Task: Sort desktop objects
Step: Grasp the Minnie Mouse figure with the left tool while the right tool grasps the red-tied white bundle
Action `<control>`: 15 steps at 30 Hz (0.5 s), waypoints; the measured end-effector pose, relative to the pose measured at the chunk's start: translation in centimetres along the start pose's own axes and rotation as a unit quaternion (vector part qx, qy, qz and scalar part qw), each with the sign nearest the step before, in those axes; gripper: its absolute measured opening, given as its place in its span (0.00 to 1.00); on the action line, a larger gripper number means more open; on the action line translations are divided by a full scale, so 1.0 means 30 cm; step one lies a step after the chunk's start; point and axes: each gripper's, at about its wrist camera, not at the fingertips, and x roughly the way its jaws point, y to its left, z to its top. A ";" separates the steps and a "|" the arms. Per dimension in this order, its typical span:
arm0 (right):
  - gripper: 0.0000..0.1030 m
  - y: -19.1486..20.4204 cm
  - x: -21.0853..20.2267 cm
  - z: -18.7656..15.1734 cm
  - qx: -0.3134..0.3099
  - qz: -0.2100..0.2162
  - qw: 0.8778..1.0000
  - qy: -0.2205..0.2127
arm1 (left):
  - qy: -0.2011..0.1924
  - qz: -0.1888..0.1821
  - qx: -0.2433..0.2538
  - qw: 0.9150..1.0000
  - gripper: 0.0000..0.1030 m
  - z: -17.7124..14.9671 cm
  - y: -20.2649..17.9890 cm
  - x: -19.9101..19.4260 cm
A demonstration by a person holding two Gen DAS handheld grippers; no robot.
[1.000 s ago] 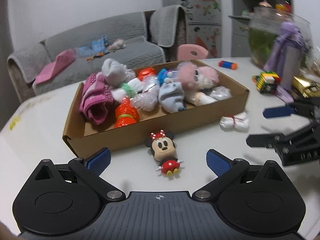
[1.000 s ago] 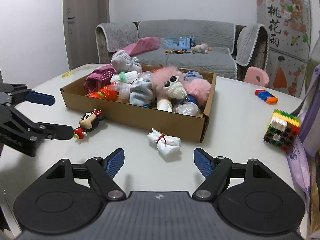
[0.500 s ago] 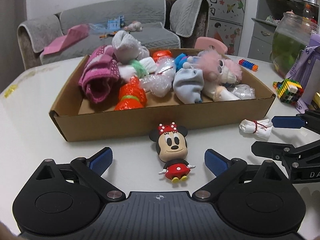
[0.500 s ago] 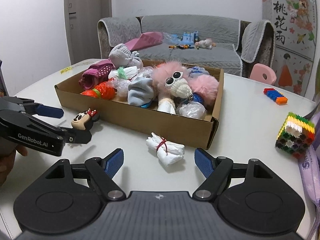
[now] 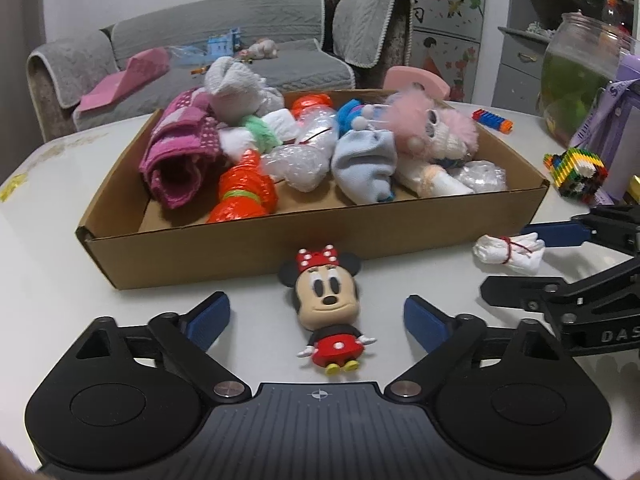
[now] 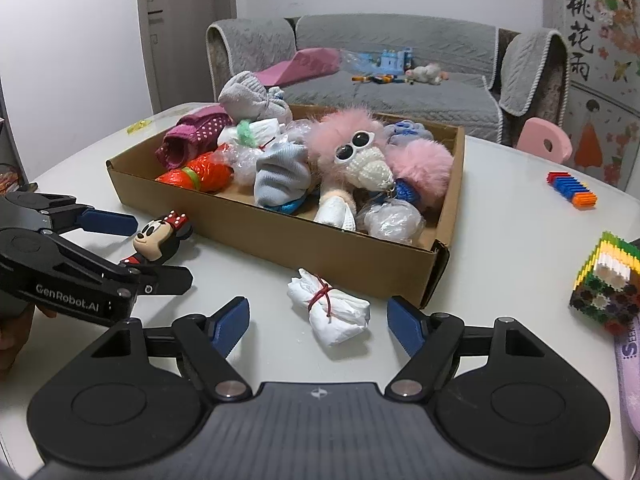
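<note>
Two toys lie on the white bench just outside a cardboard box already heaped with socks and plush. The left gripper is set around a mouse figurine, which lies on its back close to the box's near wall, head toward the box. Its blue-padded fingers have just been closing, but a clear gap is seen on each side of the toy: nothing is gripped yet. The right gripper is likewise held open astride a white cloth bundle tied with red thread, near the box's corner; those fingers have also been narrowing, without contact.

The figurine's rounded, glossy head is judged likely to slip or swivel if only the narrow body is pinched. The bundle is soft, so a shallow grip may catch only loose folds and let it sag or drop. With both grippers working side by side before the box, a clash between them, or a nudge to the cardboard wall, is a further risk.
</note>
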 end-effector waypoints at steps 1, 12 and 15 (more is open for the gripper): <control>0.67 -0.001 0.001 0.001 0.001 0.001 1.000 0.000 | 0.000 -0.003 0.003 1.000 0.85 0.004 -0.005 -0.001; 0.48 -0.009 0.001 0.004 0.003 0.009 1.000 -0.006 | -0.005 -0.013 0.003 1.000 0.50 0.012 -0.013 -0.013; 0.38 -0.011 0.000 0.004 0.004 0.010 1.000 -0.008 | -0.007 -0.015 0.000 1.000 0.39 0.014 -0.003 -0.015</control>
